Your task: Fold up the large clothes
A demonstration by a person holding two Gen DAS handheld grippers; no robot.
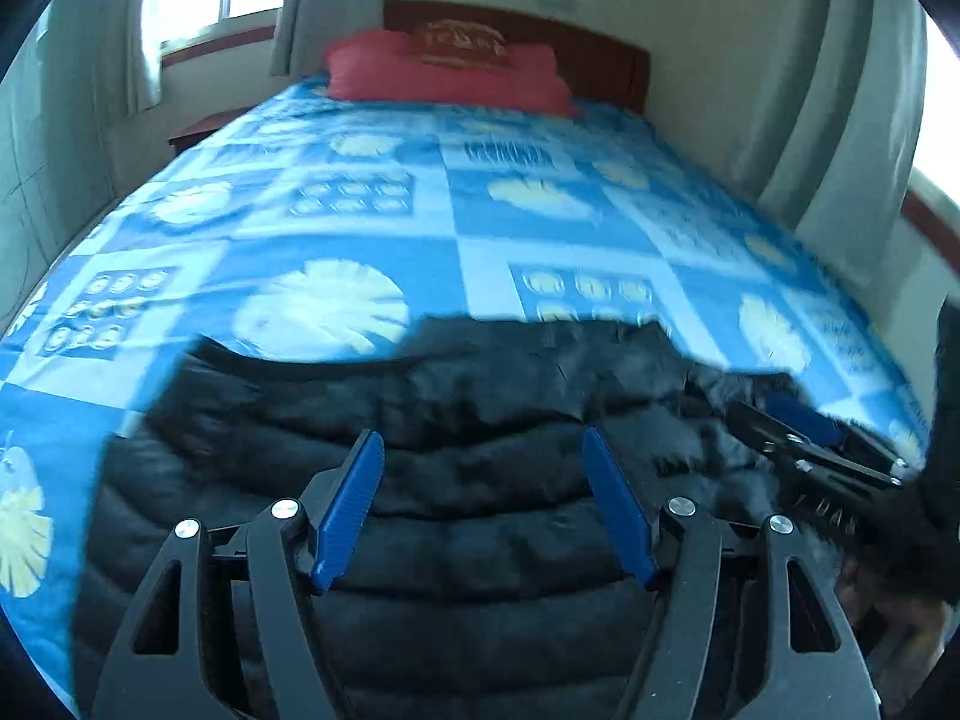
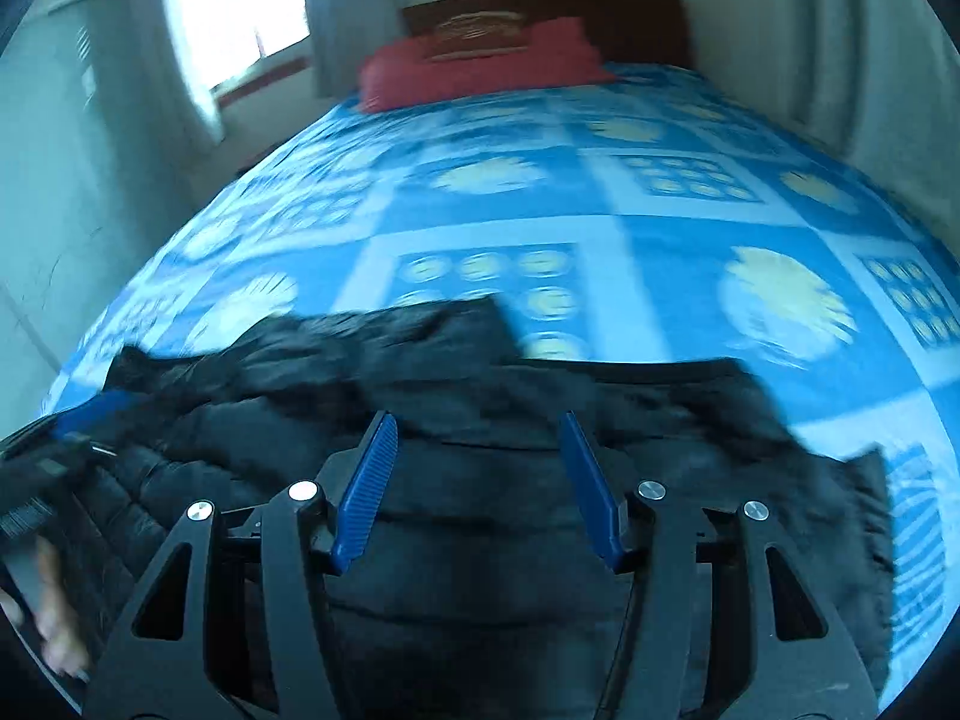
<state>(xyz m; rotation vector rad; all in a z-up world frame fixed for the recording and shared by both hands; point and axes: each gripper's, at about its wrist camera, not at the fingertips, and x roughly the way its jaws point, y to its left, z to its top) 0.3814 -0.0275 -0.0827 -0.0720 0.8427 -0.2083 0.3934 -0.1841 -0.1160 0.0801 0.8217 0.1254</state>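
Lying across the near end of the bed (image 1: 456, 222), the black quilted jacket (image 1: 456, 480) looks spread out, its far edge rumpled; I see no completed fold, so I judge the task barely begun. Both tools hover just above it, pointing toward the headboard at 12 o'clock. Left hand-held gripper (image 1: 483, 504): jaws spread wide, nothing between them. Right hand-held gripper (image 2: 478, 489): likewise released, empty; it appears at 3 o'clock in the left view. Red pillow (image 2: 480, 69) sits far off, at the bed's head.
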